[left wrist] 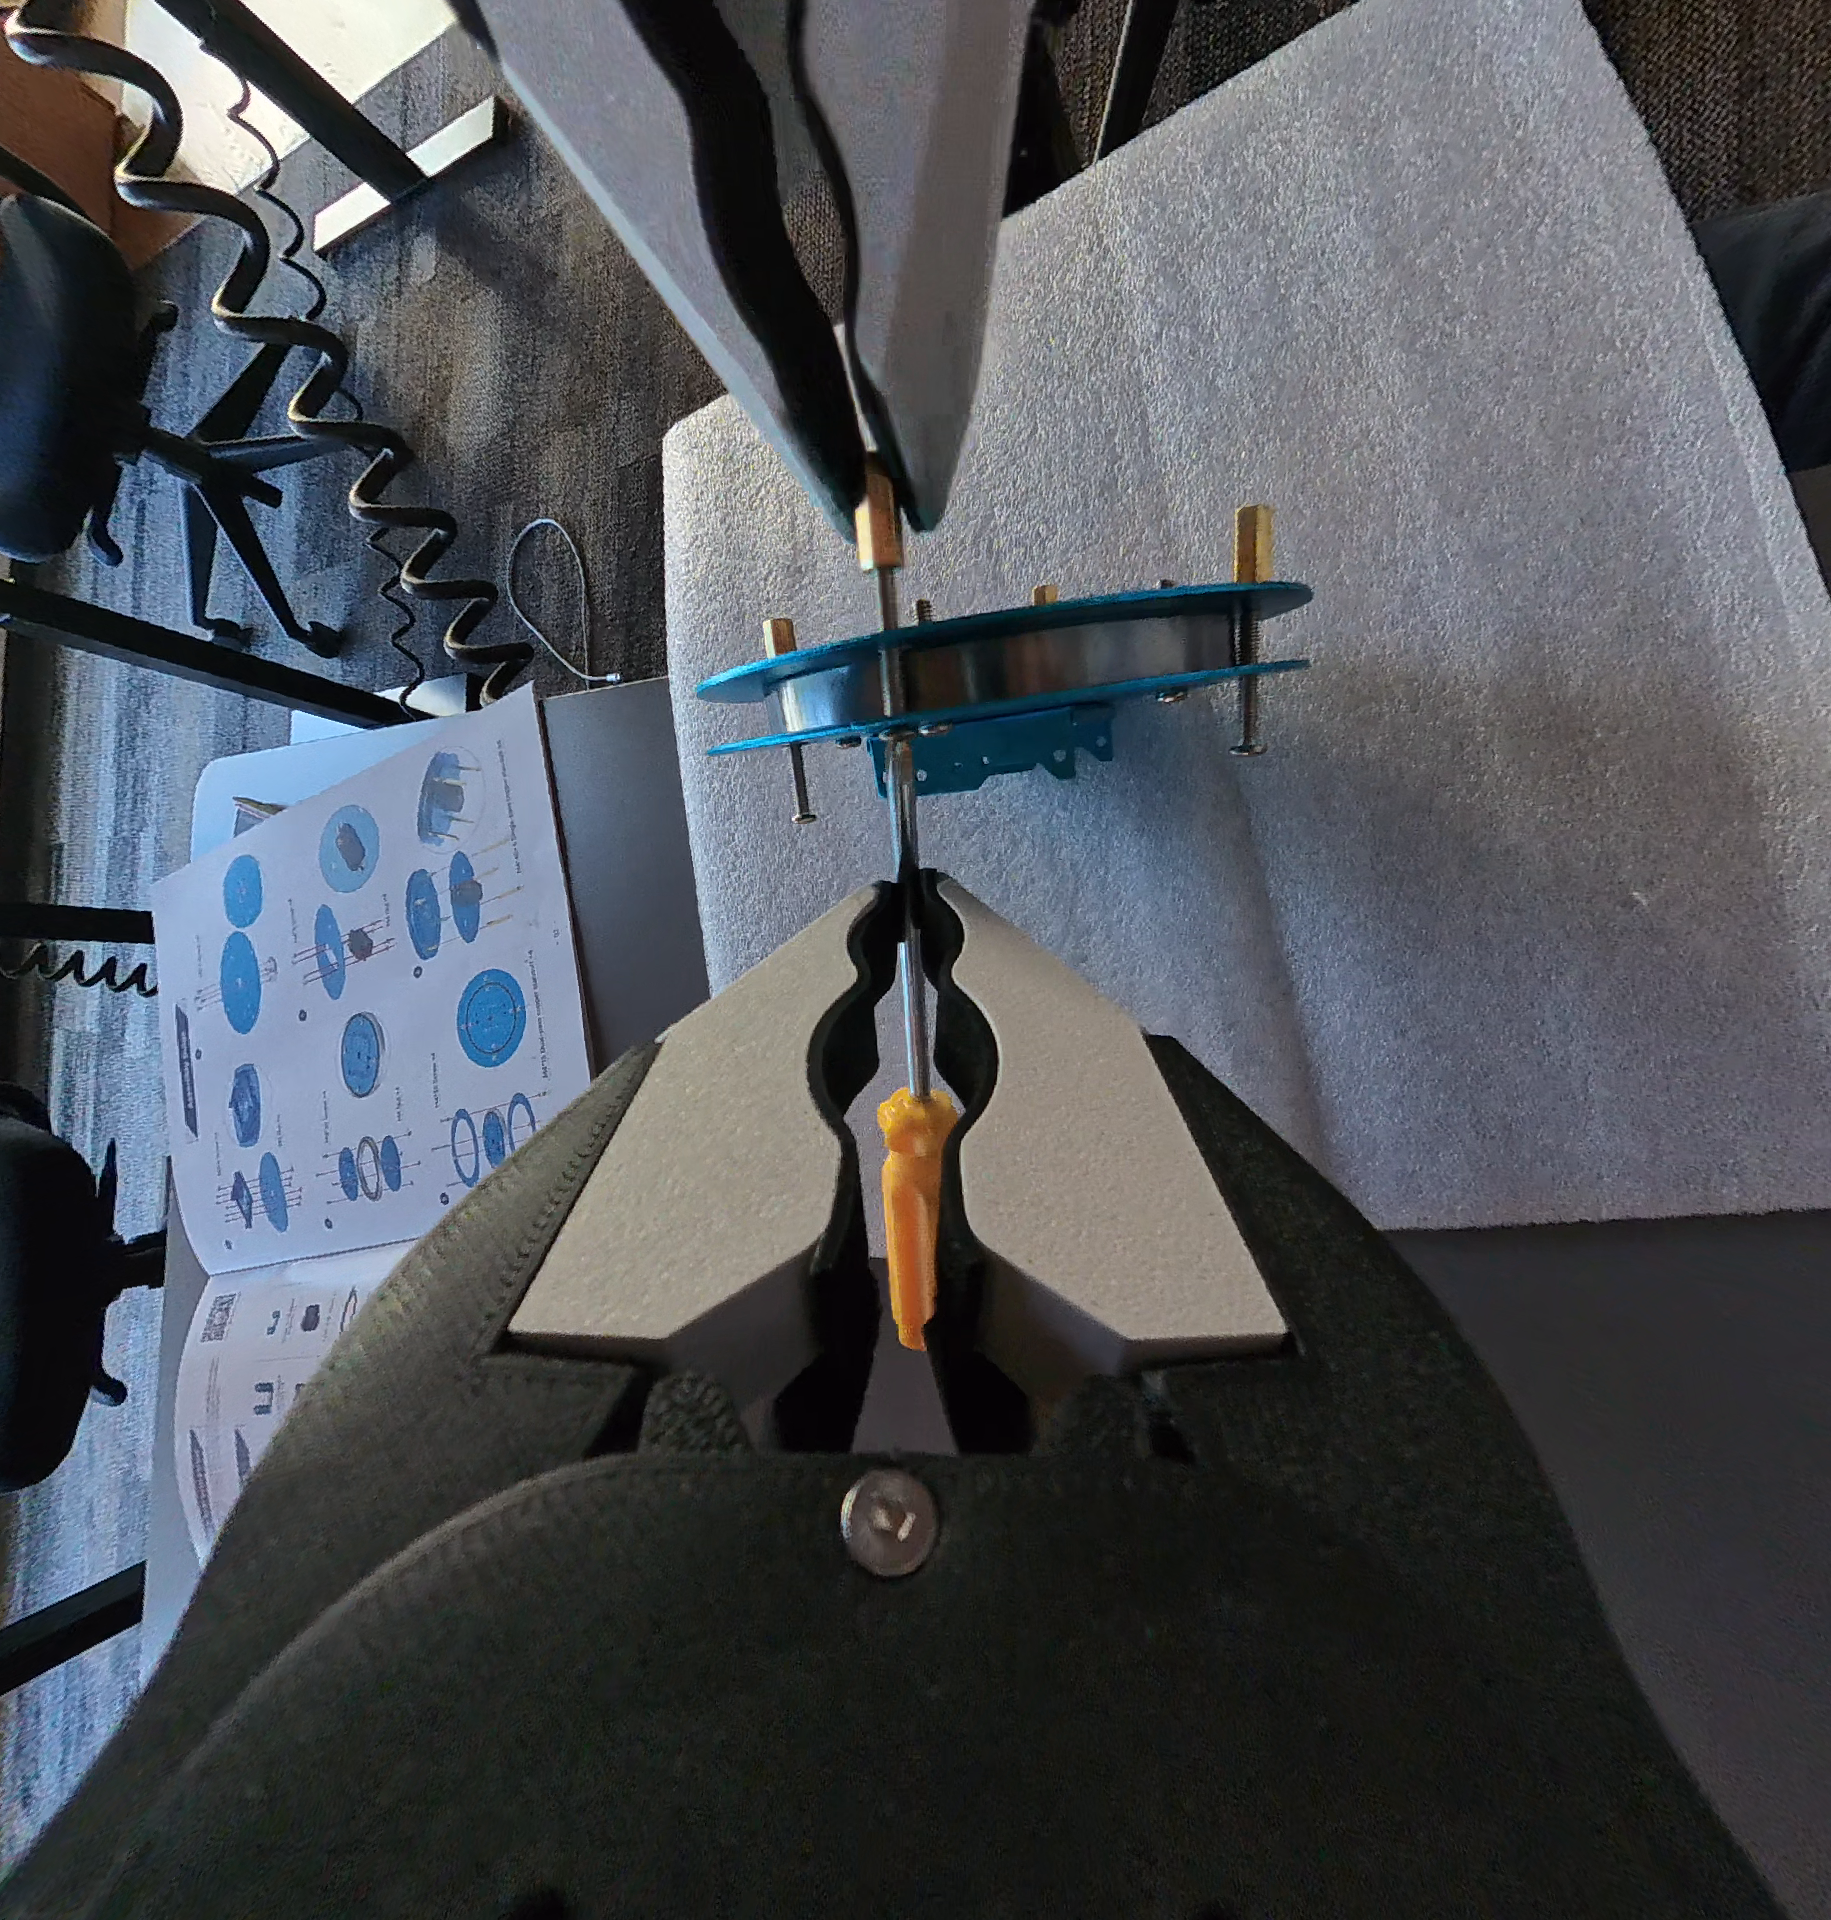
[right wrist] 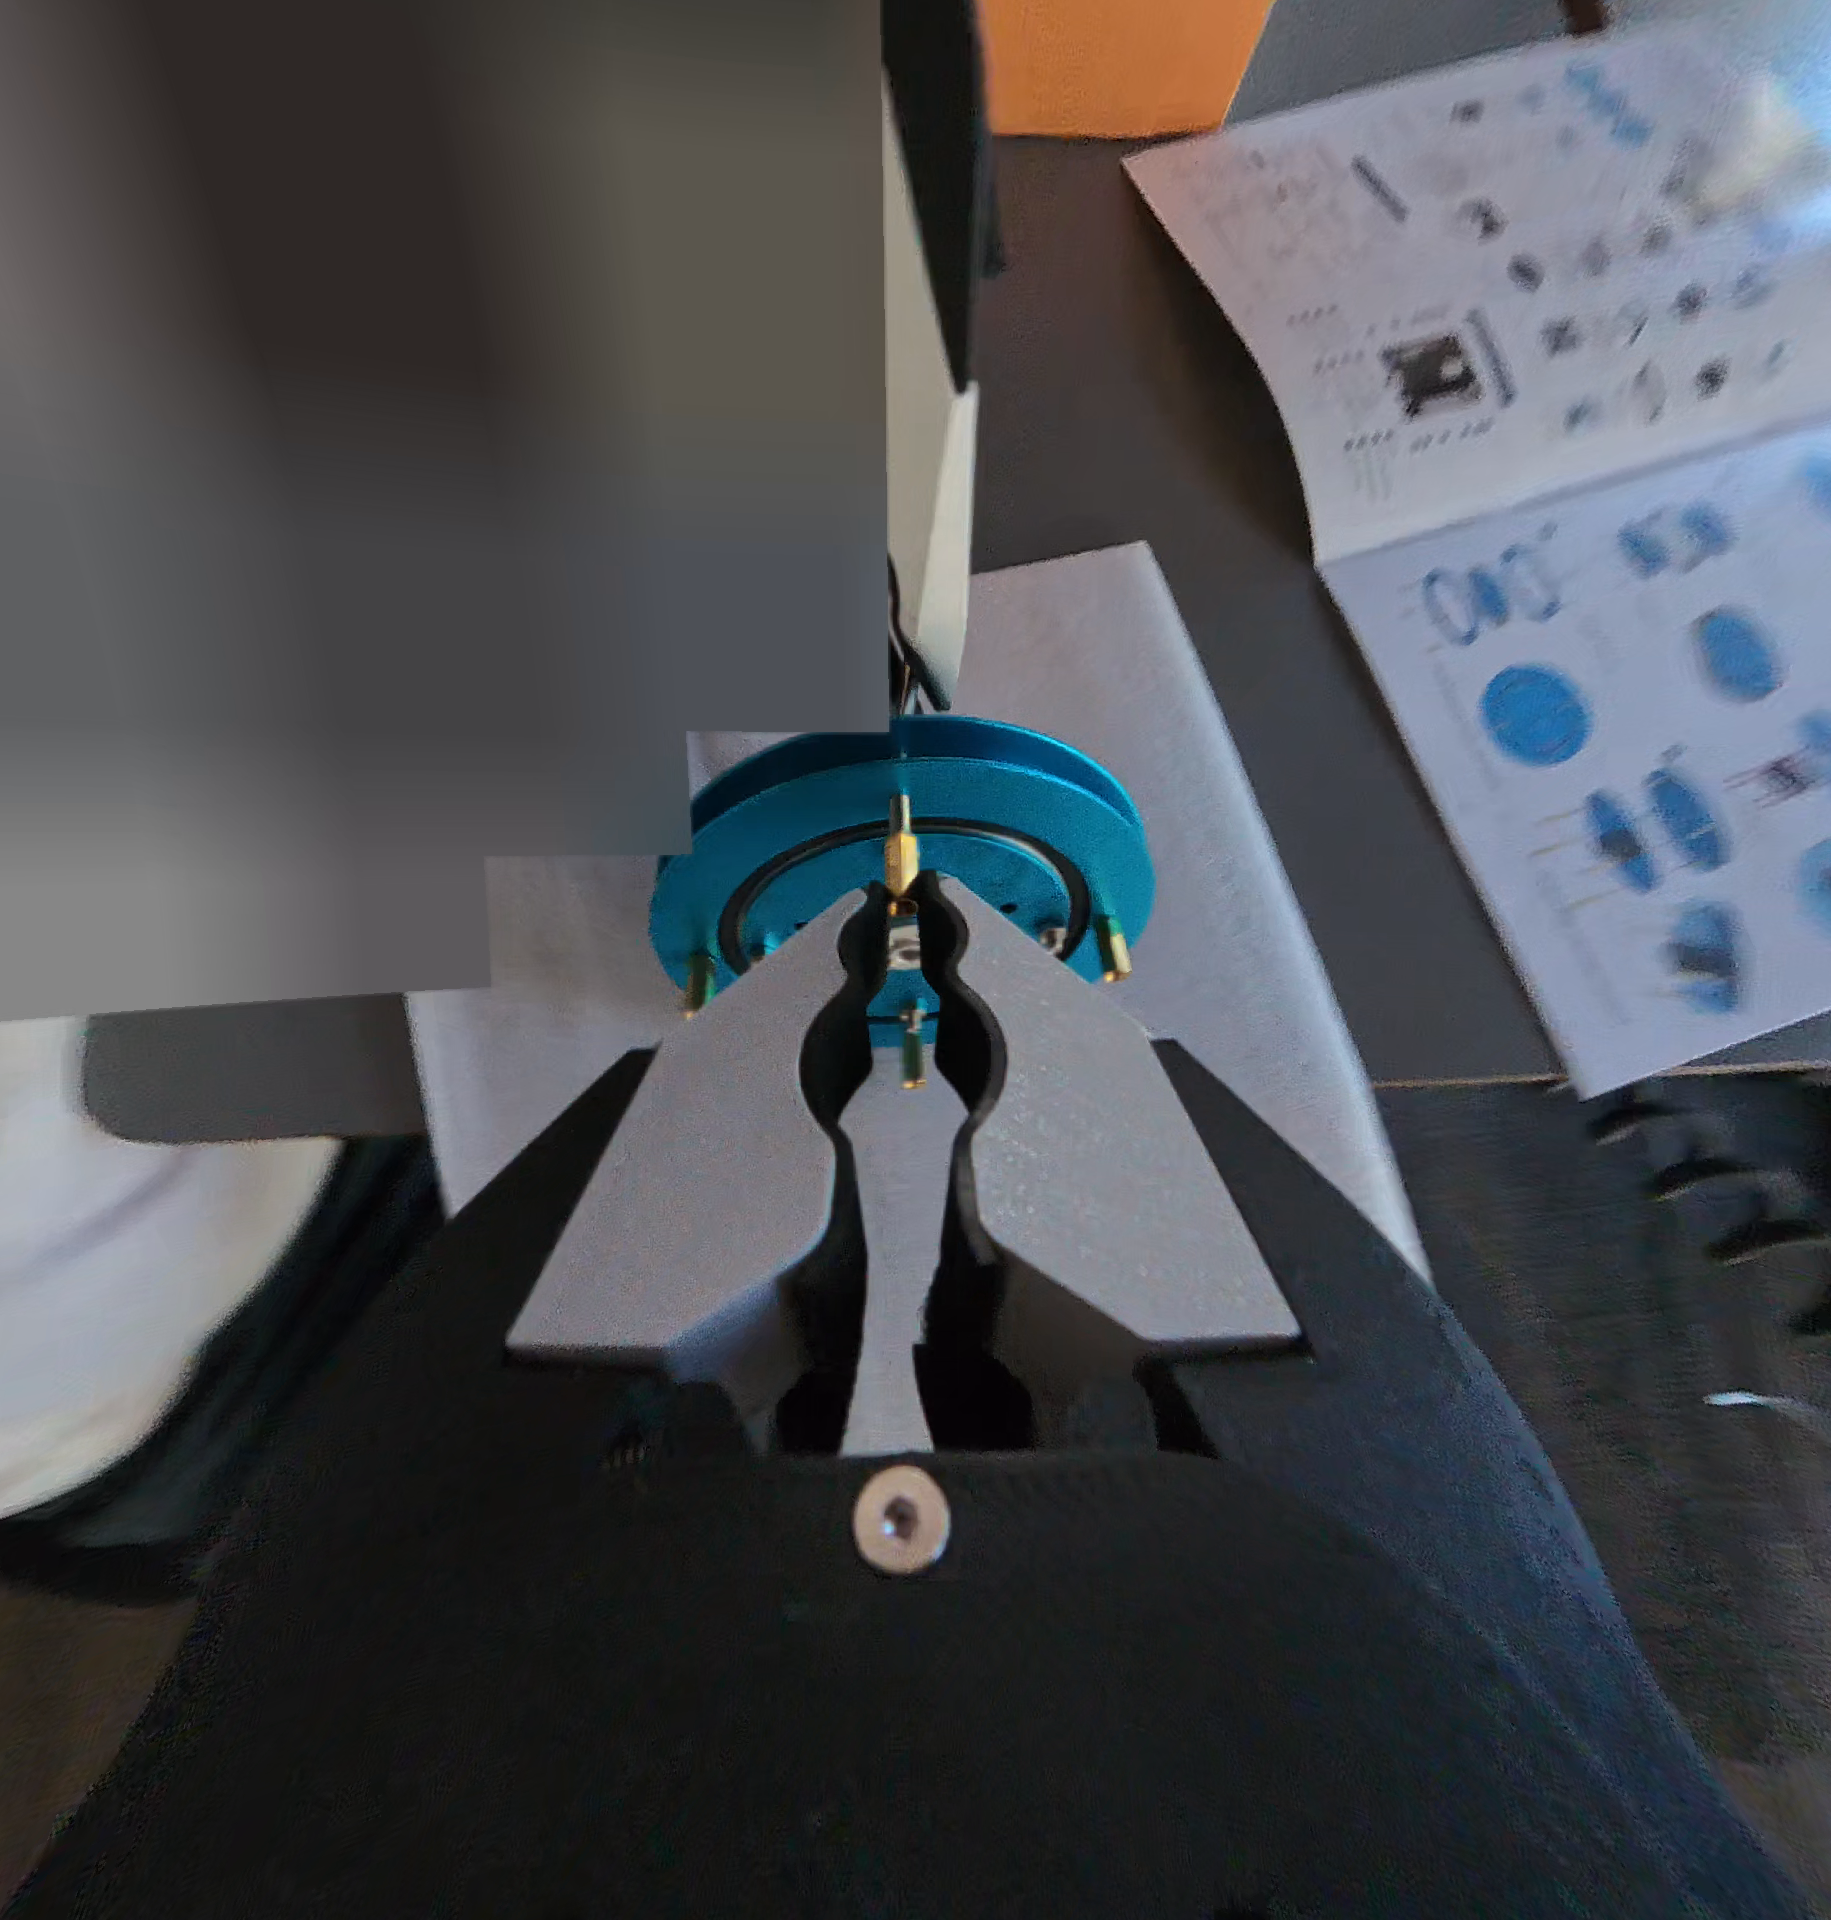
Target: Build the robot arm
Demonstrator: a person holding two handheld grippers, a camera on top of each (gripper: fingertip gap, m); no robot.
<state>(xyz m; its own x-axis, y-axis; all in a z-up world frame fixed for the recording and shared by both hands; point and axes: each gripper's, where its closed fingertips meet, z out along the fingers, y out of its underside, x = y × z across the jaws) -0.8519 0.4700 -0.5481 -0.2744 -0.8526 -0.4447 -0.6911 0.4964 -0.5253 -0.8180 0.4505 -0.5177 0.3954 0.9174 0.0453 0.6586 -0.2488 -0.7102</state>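
Note:
My left gripper (left wrist: 906, 888) is shut on the shaft of an orange-handled screwdriver (left wrist: 911, 1216). The screwdriver's tip meets a screw on one face of a blue two-disc assembly (left wrist: 994, 665) with a silver ring between the discs, held off the grey foam. My right gripper (left wrist: 883, 514) comes from the opposite side and is shut on a brass standoff (left wrist: 877, 520) in line with that screw. In the right wrist view my right gripper (right wrist: 900, 896) pinches that brass standoff (right wrist: 900, 857) on the blue assembly (right wrist: 1077, 831). Other brass standoffs and long screws stick out of the discs.
A grey foam sheet (left wrist: 1410, 727) lies on a dark table (left wrist: 1617, 1455). A printed instruction sheet (left wrist: 371, 987) lies beside the foam and also shows in the right wrist view (right wrist: 1617, 520). Office chairs (left wrist: 49, 364) and a coiled cable (left wrist: 298, 312) are beyond the table edge. An orange box (right wrist: 1098, 62) stands at the back. Tip to tip, the grippers are about 6 centimetres apart.

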